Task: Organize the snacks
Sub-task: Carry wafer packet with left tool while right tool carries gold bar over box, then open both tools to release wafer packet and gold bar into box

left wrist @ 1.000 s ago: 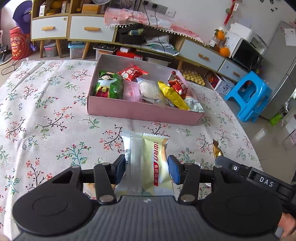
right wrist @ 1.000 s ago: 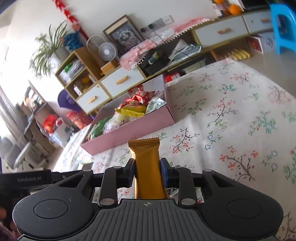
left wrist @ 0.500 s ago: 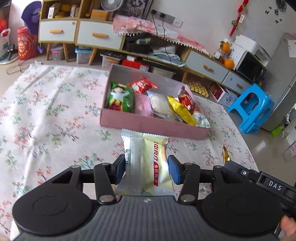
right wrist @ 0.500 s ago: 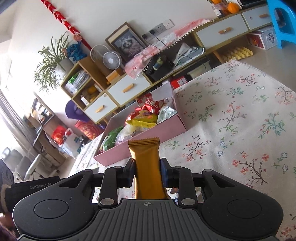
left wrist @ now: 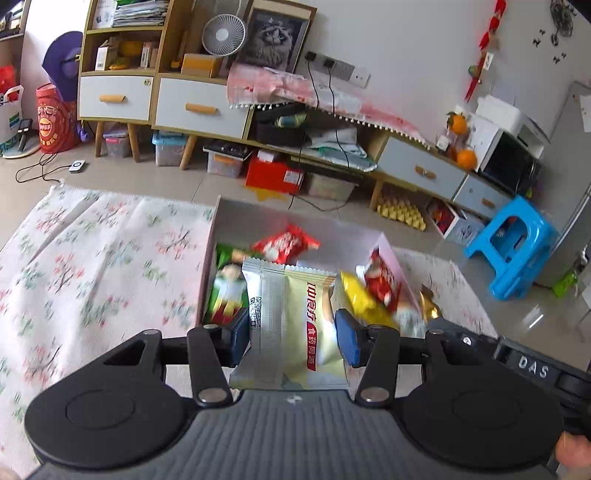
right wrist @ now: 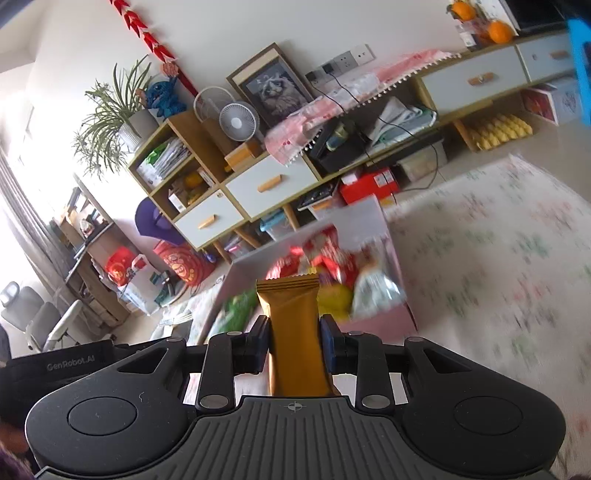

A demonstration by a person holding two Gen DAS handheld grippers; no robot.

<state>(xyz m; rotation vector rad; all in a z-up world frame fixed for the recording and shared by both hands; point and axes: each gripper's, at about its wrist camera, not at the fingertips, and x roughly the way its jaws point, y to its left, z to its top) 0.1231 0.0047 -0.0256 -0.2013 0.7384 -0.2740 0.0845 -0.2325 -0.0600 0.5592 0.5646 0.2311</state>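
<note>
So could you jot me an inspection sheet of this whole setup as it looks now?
Surface: floral tablecloth, blurred.
Job's things: pink box holding assorted snack packets, among them a red packet; silver-and-cream snack packet; gold snack bar.
Clutter: nothing seen on the cloth.
Grippers: left gripper shut on the silver-and-cream snack packet; right gripper shut on the gold snack bar; both near the box.
Cables: black leads hang from wall sockets.
Surroundings: sideboard with drawers, desk fan, blue stool, potted plant.
</note>
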